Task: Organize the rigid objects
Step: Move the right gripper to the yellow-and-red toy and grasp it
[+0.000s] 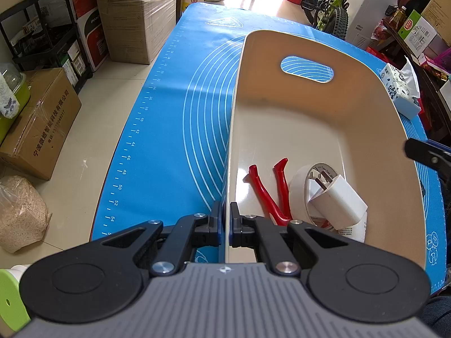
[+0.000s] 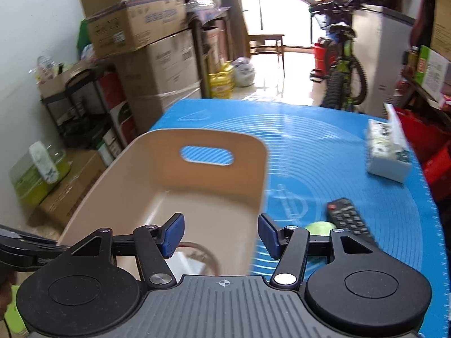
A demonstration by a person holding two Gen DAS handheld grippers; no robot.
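A beige plastic bin (image 1: 282, 107) stands on the blue mat (image 1: 174, 129). My left gripper (image 1: 225, 219) is shut on the bin's left wall near its front corner. Inside lie red-handled pliers (image 1: 267, 191), a roll of white tape (image 1: 301, 180) and a white charger plug (image 1: 338, 200). My right gripper (image 2: 221, 235) is open and empty above the bin's (image 2: 197, 174) near right part. A black remote (image 2: 349, 219) and a green round object (image 2: 320, 228) lie on the mat (image 2: 338, 155) right of the bin, partly hidden by the right finger.
A tissue pack (image 2: 387, 152) sits at the mat's right side, also in the left wrist view (image 1: 400, 90). Cardboard boxes (image 1: 135, 14) and a black shelf (image 1: 42, 28) stand left of the table. A bicycle (image 2: 344, 64) stands beyond the far edge.
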